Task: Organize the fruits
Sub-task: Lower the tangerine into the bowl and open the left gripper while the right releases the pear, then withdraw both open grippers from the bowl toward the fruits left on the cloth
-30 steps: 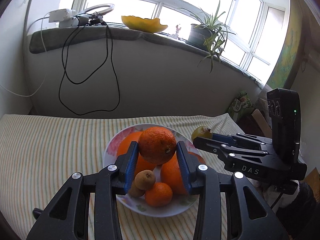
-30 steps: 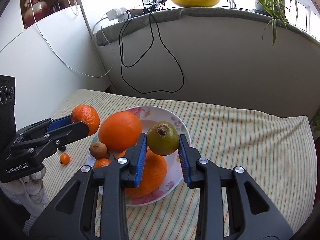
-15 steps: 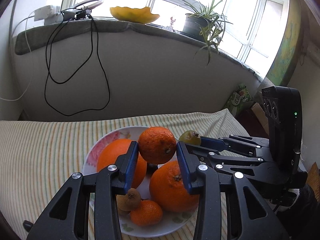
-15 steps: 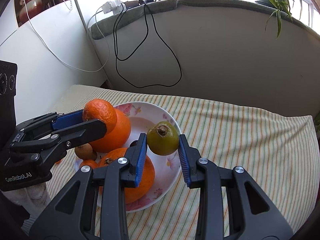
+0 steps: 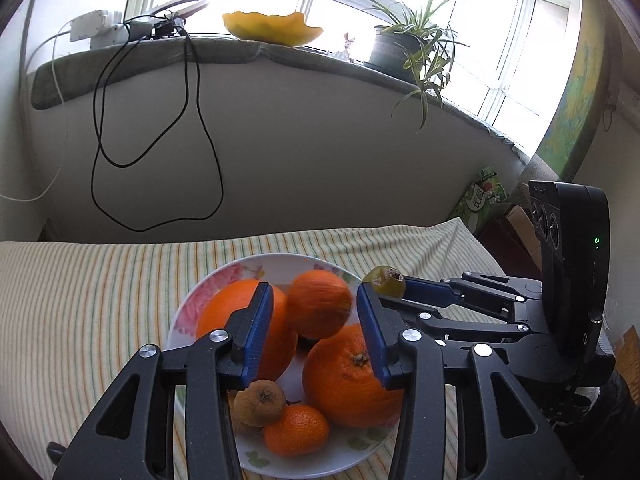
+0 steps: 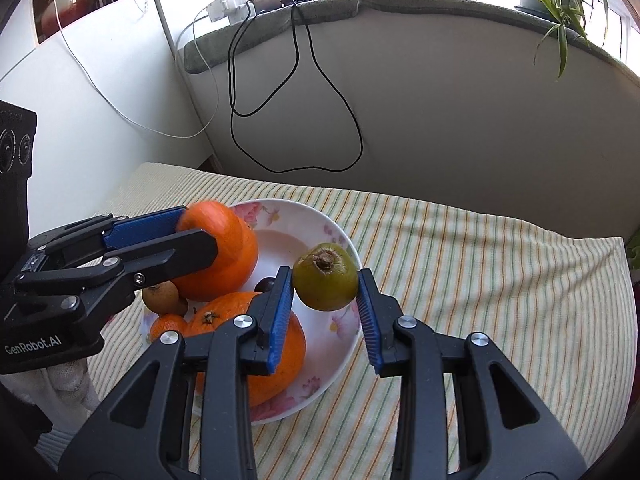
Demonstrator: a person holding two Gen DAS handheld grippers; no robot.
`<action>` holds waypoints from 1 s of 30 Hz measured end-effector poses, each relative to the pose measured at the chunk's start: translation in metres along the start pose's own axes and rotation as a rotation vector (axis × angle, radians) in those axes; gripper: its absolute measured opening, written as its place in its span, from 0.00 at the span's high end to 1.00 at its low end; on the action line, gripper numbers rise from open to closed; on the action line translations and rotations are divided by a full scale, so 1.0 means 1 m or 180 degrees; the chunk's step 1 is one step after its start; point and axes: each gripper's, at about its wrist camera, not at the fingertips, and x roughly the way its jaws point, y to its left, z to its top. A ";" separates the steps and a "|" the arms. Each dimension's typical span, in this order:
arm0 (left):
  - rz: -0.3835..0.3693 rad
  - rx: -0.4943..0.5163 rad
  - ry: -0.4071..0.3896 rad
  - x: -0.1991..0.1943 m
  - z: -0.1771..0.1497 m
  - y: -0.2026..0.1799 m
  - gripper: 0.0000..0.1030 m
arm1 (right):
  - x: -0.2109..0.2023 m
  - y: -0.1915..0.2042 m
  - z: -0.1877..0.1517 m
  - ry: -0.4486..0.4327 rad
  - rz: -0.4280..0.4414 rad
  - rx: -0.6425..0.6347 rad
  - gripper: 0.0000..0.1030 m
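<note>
While the left gripper (image 5: 316,312) was opening, a blurred orange (image 5: 319,304) was seen loose between its pads over the plate (image 5: 276,261), where two large oranges, one mandarin (image 5: 296,430) and one brown fruit (image 5: 260,402) lay; earlier it was clamped. From the right wrist, a green fruit (image 6: 325,277) was gripped by the right gripper (image 6: 325,300) above the plate's rim, as before.

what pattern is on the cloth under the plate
The cloth has thin orange and green stripes on cream, clearest in the right wrist view.
</note>
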 end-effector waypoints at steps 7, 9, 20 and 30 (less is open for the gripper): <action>0.0002 -0.0016 -0.0038 -0.006 0.000 0.002 0.54 | -0.006 0.003 0.001 -0.0079 -0.0021 -0.0044 0.41; 0.0003 -0.0029 -0.0045 -0.009 -0.001 0.003 0.54 | -0.008 0.005 0.002 -0.0090 -0.0032 -0.0051 0.41; 0.0000 -0.0050 -0.0114 -0.026 -0.003 0.003 0.54 | -0.026 0.013 -0.004 -0.0131 -0.0076 -0.0048 0.41; -0.0008 0.0012 -0.0204 -0.046 -0.007 -0.002 0.54 | -0.043 0.024 -0.007 -0.0169 -0.0104 -0.0050 0.41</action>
